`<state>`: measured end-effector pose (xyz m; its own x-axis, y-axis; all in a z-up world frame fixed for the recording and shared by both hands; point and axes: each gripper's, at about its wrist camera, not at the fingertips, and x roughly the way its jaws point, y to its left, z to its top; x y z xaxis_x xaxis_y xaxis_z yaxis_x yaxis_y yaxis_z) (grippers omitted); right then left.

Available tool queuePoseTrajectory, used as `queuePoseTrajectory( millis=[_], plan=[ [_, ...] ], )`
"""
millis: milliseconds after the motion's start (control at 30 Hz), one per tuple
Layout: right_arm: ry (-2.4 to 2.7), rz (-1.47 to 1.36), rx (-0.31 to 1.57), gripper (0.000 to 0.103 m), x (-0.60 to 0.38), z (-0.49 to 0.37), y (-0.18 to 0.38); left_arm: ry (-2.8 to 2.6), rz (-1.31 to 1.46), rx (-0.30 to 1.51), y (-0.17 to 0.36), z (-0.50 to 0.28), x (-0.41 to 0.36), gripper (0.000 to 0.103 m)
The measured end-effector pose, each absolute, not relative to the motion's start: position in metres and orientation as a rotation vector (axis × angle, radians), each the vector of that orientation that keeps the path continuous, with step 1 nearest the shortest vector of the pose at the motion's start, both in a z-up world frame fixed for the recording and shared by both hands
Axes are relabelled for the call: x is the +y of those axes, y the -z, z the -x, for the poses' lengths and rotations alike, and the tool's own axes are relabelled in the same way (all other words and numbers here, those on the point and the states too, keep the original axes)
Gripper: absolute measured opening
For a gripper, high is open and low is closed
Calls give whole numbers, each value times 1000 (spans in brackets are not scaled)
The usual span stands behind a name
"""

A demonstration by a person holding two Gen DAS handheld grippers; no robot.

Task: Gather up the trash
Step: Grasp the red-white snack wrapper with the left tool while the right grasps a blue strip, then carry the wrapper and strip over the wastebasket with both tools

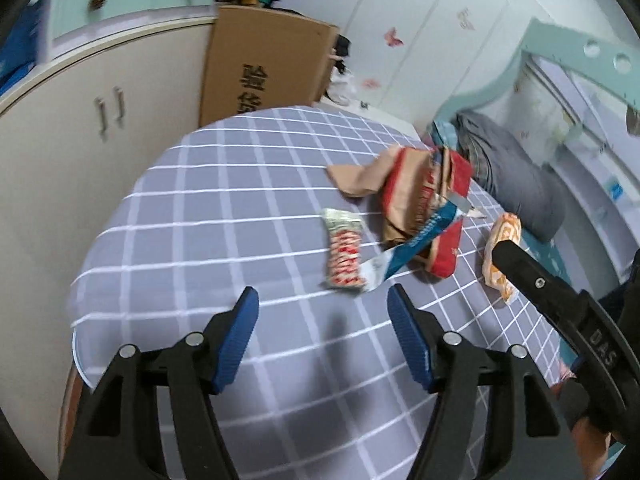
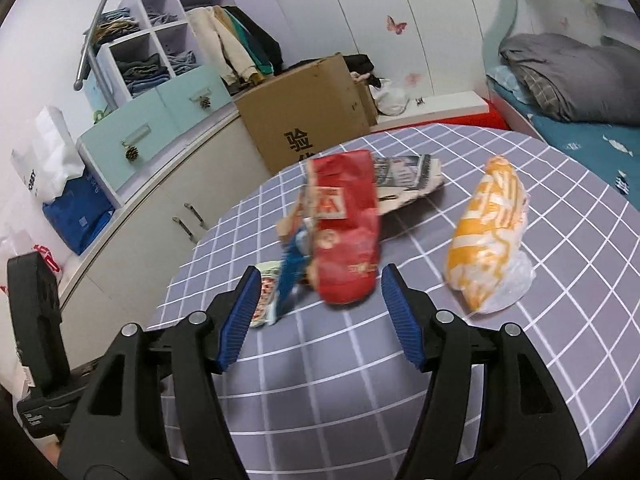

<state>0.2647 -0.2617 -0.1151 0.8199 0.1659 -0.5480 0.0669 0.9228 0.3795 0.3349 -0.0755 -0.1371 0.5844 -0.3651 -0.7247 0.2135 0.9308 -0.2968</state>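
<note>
Trash lies on a round table with a grey checked cloth point(image 1: 208, 216). A red and brown paper bag point(image 1: 424, 196) with a blue strip lies at the middle right; it also shows in the right wrist view point(image 2: 346, 232). A red and white snack wrapper point(image 1: 344, 252) lies just ahead of my left gripper point(image 1: 322, 308), which is open and empty above the cloth. An orange and white wrapper point(image 2: 486, 232) lies at the right. My right gripper point(image 2: 316, 290) is open, its fingertips either side of the red bag's near end.
A cardboard box point(image 2: 308, 120) stands behind the table against white cabinets point(image 1: 80, 128). A bed with a grey blanket point(image 2: 568, 76) is to the right. Shelves with clothes point(image 2: 156, 56) and bags point(image 2: 76, 208) are at the left. The table cloth also shows in the right wrist view point(image 2: 400, 380).
</note>
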Motion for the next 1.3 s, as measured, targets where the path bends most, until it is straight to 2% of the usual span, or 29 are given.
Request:
queuePoseTrajectory(
  millis=[100,167,300,333,367,433,500,767,800,833,900,933,1300],
  plan=[
    [-57,-398,617,62,-270,-271,119,322,131,889,143,-350,-95,60],
    [-65,-399,619,62,-270,-273,119,303,108,913,150,-366,-101,50],
    [-82,-393,617,63,-268,-281,119,303,90,924,155,-375,-107,42],
    [-85,-391,617,63,-268,-282,118,312,79,929,157,-375,-108,25],
    [-87,-389,617,63,-266,-283,118,330,81,930,156,-376,-109,19],
    [-95,-382,619,63,-263,-287,117,339,79,925,156,-376,-110,17],
    [-99,-373,623,63,-258,-291,117,339,91,913,155,-374,-107,10],
    [-93,-291,652,62,-235,-310,119,340,156,851,142,-359,-81,9],
    [-88,-284,656,54,-234,-312,119,344,161,846,140,-357,-78,9],
    [-89,-276,663,42,-232,-315,120,344,170,837,137,-355,-74,9],
    [-93,-259,681,31,-228,-321,121,345,176,828,135,-350,-68,9],
    [-97,-260,682,22,-228,-321,122,349,185,825,133,-349,-64,9],
    [-182,-219,572,20,-198,-289,92,321,295,791,128,-321,5,9]
  ],
)
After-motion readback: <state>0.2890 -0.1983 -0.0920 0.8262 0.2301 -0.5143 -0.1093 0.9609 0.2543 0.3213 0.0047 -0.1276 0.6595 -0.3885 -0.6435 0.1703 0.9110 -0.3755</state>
